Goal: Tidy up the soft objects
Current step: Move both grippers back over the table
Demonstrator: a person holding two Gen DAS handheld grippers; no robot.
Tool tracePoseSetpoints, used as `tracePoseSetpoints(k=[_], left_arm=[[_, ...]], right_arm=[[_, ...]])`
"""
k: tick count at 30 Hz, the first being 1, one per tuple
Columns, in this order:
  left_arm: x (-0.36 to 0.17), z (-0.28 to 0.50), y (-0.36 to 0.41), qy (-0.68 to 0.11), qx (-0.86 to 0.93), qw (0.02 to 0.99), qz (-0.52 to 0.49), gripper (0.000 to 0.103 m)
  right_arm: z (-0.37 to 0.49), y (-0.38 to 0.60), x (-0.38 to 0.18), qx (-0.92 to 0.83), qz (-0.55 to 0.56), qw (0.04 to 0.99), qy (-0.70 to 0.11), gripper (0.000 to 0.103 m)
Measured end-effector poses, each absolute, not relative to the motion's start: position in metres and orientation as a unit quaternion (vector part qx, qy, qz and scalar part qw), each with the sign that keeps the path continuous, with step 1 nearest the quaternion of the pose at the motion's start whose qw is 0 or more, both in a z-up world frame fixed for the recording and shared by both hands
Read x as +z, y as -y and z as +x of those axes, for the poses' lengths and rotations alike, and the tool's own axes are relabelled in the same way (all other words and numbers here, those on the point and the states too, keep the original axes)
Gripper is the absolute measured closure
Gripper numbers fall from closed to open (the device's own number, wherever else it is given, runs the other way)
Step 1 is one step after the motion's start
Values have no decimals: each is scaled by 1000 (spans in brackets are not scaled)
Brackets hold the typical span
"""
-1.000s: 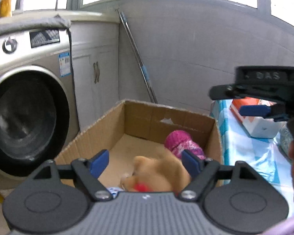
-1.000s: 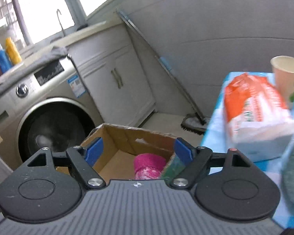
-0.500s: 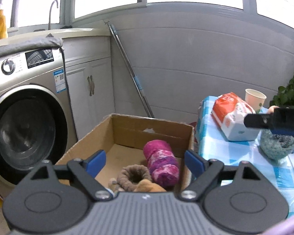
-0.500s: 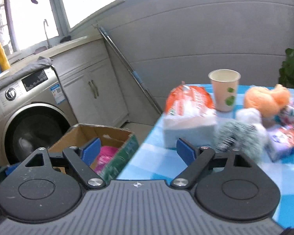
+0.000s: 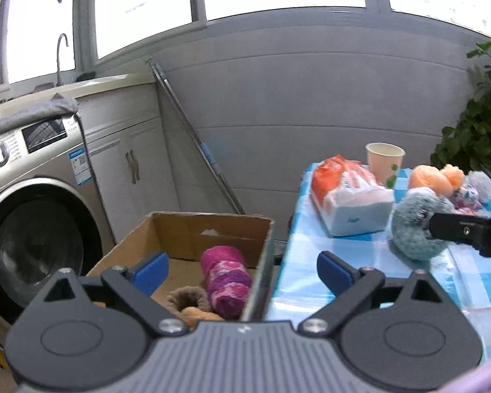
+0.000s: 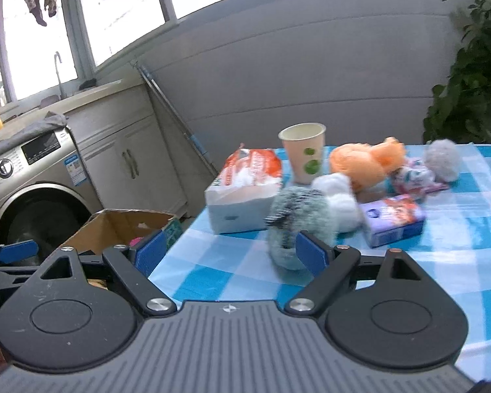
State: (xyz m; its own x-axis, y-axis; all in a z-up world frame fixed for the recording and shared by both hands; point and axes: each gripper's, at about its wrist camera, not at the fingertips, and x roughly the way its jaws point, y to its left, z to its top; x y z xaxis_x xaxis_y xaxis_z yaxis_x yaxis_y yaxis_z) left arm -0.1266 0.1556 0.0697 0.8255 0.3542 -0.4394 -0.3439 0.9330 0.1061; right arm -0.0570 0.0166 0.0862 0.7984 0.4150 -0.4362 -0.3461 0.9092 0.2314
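Observation:
My left gripper [image 5: 242, 271] hangs over the near right corner of the cardboard box [image 5: 186, 229]. Its jaws are opening and nothing is between them. In the box lie a pink knitted roll [image 5: 226, 281], a brown knitted ring [image 5: 188, 298] and a tan plush [image 5: 199, 314]. My right gripper [image 6: 230, 253] is open and empty above the table's left edge. A grey-teal fluffy ring [image 6: 298, 226] lies just beyond its right finger. Behind the ring lie a white fluffy toy [image 6: 340, 203], an orange plush [image 6: 366, 160] and a grey pompom [image 6: 442, 160].
The blue checked table [image 6: 458, 229] also carries a tissue pack [image 6: 245, 190], a paper cup [image 6: 304, 154] and a purple box [image 6: 392, 226]. A washing machine [image 5: 32, 229], a cabinet and a leaning mop handle [image 5: 196, 140] stand left of the box. A plant [image 6: 474, 82] is at the far right.
Both views have swung right, from the box toward the table. The tan plush that sat between the left pads now lies in the box, and the left jaws stand wider.

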Motion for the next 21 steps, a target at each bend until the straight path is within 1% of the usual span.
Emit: tracePoseSetpoints(k=[21], left_arm=[[69,-107,-61,-237,139,958,81,6]], right_arm=[[-85,84,76,125,81,965,-215,0]])
